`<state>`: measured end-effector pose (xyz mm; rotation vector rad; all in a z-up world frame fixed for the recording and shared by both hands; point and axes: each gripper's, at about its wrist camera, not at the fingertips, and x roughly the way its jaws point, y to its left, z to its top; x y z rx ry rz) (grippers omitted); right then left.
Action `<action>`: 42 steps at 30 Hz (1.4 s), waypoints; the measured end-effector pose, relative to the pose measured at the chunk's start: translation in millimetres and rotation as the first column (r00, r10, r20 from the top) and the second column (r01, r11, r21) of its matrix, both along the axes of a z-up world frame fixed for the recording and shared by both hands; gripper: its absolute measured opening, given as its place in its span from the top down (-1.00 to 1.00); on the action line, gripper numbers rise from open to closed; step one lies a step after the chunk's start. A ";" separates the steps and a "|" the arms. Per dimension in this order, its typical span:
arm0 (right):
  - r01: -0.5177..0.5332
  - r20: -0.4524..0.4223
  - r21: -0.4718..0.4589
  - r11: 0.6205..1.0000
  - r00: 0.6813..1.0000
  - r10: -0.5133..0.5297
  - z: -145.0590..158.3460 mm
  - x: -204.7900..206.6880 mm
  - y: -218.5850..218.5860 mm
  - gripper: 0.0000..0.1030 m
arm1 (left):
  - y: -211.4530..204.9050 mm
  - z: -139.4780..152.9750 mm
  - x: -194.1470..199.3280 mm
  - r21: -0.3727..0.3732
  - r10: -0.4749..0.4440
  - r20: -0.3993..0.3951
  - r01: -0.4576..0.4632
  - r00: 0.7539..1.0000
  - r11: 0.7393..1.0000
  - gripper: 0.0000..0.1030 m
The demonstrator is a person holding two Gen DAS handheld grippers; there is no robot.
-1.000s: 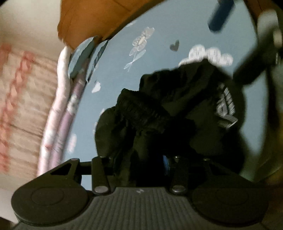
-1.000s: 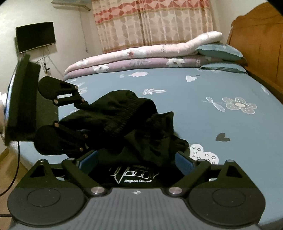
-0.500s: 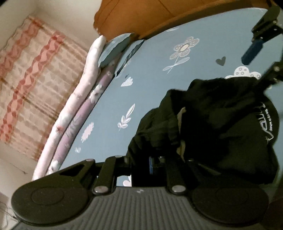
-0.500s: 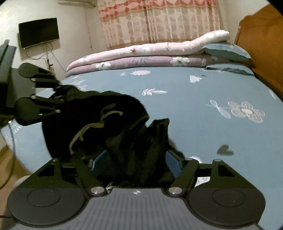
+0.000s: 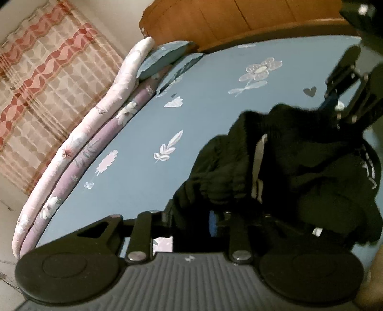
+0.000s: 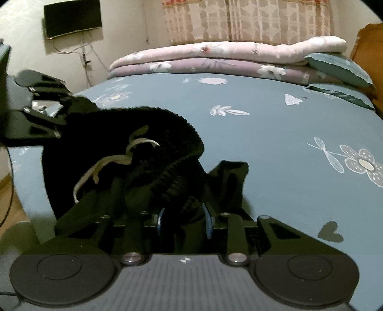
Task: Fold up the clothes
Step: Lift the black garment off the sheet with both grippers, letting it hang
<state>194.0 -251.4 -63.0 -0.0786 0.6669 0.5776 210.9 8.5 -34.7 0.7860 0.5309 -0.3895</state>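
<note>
Black garment point(image 6: 153, 153): soft matt cloth, ribbed elastic waistband, flat off-white woven drawcord point(image 6: 103, 165). Bed sheet point(image 6: 275, 148): smooth matt blue cotton-like cloth, printed. Headboard point(image 5: 251, 21): varnished wood, slight sheen. Right tool point(image 6: 183, 221): matt black plastic, shiny metal screws, blue pads.

Each black gripper point(image 6: 183, 221) has a ribbed grey base, round side discs, silver screws and blue-padded fingers point(image 6: 208, 222).
</note>
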 end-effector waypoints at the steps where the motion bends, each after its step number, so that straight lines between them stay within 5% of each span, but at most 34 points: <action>1: 0.006 0.002 -0.005 1.000 1.000 -0.006 -1.5 1.7 -0.3 0.21 | 0.7 -1.5 1.9 -0.005 0.005 -0.014 -0.005 1.000 1.000 0.56; 4: 0.012 -0.020 -0.005 1.000 1.000 -0.012 -8.3 5.1 -1.3 0.21 | 3.5 1.3 3.4 -0.040 0.022 -0.024 -0.023 0.999 0.999 0.77; 8: 0.008 -0.005 0.001 1.000 1.000 -0.008 1.1 -0.8 -1.7 0.63 | 8.3 10.1 1.8 -0.066 0.056 0.004 -0.056 0.998 0.996 0.81; 18: 0.074 0.105 0.014 0.997 0.992 -0.075 63.7 -22.4 -27.6 0.68 | 3.7 52.3 35.8 -0.144 0.083 0.030 -0.078 0.996 0.986 0.81; 42: 0.386 0.160 0.029 0.922 0.909 -0.386 90.7 -67.0 -148.1 0.69 | -207.4 95.3 108.5 -0.133 -0.100 0.091 0.111 0.991 0.985 0.81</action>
